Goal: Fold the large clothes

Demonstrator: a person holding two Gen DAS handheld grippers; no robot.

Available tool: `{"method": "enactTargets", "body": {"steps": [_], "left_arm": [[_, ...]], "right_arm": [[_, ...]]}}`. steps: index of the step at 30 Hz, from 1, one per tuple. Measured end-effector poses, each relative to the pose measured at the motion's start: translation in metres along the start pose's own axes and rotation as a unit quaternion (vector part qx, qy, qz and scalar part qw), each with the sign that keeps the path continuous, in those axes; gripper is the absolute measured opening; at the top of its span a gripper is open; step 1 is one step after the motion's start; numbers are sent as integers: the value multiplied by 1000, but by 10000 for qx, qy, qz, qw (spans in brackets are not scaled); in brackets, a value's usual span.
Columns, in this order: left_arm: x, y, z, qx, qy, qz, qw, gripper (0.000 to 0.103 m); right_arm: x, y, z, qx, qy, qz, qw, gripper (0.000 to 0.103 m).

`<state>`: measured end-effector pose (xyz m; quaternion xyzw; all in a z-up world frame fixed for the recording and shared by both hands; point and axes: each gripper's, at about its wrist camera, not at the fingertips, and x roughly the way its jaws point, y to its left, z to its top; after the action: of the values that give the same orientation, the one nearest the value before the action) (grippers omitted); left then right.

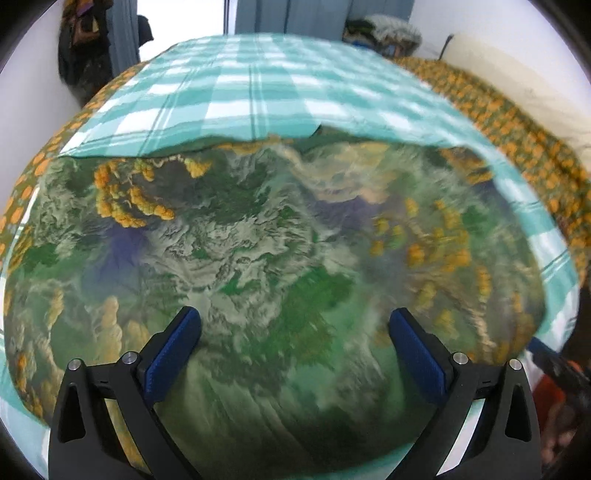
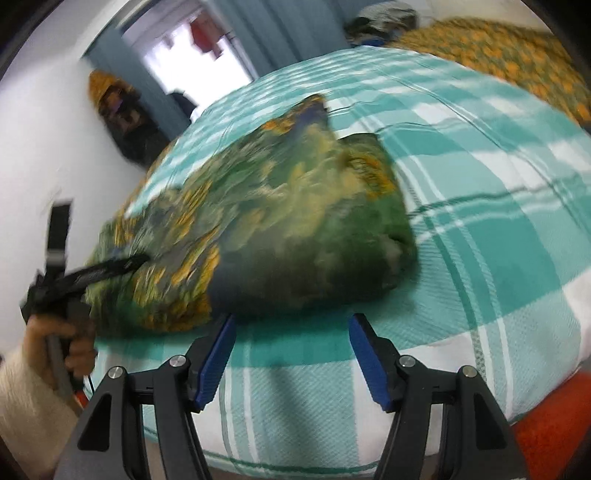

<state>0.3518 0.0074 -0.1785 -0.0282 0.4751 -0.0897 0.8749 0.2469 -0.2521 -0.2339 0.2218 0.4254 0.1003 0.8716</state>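
A large green garment point(image 1: 258, 236) with yellow and purple print lies folded on a teal-and-white checked sheet point(image 1: 236, 88). In the left wrist view my left gripper point(image 1: 295, 325) hovers open just over the garment, fingers wide apart and empty. In the right wrist view the garment point(image 2: 288, 221) lies as a thick folded bundle on the sheet point(image 2: 480, 206). My right gripper point(image 2: 291, 332) is open and empty at the bundle's near edge. The left gripper point(image 2: 110, 269) shows at the left, its tip over the cloth, held by a hand point(image 2: 55, 347).
An orange-patterned green bedcover point(image 1: 509, 133) lies under the sheet and along the right. Dark clothes point(image 1: 85, 48) hang on the wall at the far left. A pile of things point(image 1: 384, 33) sits at the far end. An orange cloth point(image 2: 554, 424) lies at lower right.
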Motion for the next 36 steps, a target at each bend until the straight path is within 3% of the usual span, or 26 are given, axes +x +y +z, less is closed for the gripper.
{"method": "enactTargets", "body": {"steps": [2, 6, 10, 12, 14, 15, 16, 20, 23, 25, 28, 32, 36], "left_arm": [[-4, -6, -6, 156, -98, -70, 9998, 102], [16, -19, -21, 660, 4, 184, 9976, 102], [29, -19, -27, 693, 2, 231, 9973, 102], [29, -19, -25, 729, 46, 215, 9971, 102], [24, -19, -20, 757, 193, 180, 9968, 102], [20, -20, -16, 778, 283, 186, 9964, 102], [15, -20, -9, 795, 353, 221, 9960, 102], [-32, -26, 17, 860, 54, 214, 9961, 96], [-68, -44, 53, 748, -171, -356, 9964, 97], [-79, -64, 73, 834, -126, -741, 9937, 98], [-87, -97, 93, 1185, 7, -1144, 9863, 98], [-89, -132, 103, 1680, 371, -1463, 9742, 98], [-97, -138, 99, 1840, 535, -1557, 9690, 98]], "right_arm": [[2, -14, 4, 457, -85, 148, 9988, 67], [18, -32, 10, 1283, -165, 553, 9900, 76], [50, -38, 21, 1898, -160, 690, 9793, 89], [58, -41, 25, 2157, -316, 644, 9738, 90], [62, -43, 27, 2278, -437, 569, 9711, 79], [63, -42, 27, 2202, -424, 541, 9730, 62], [62, -41, 27, 2113, -448, 537, 9749, 56], [45, -18, 33, 1290, -688, 423, 9884, 41], [29, 17, 41, 267, -1048, 115, 9941, 38], [17, 45, 40, -527, -1340, -144, 9895, 38], [5, 89, 33, -1709, -1756, -447, 9685, 37], [-7, 121, 22, -2569, -2008, -639, 9432, 37], [-12, 151, 7, -3388, -2166, -814, 9120, 37]]}}
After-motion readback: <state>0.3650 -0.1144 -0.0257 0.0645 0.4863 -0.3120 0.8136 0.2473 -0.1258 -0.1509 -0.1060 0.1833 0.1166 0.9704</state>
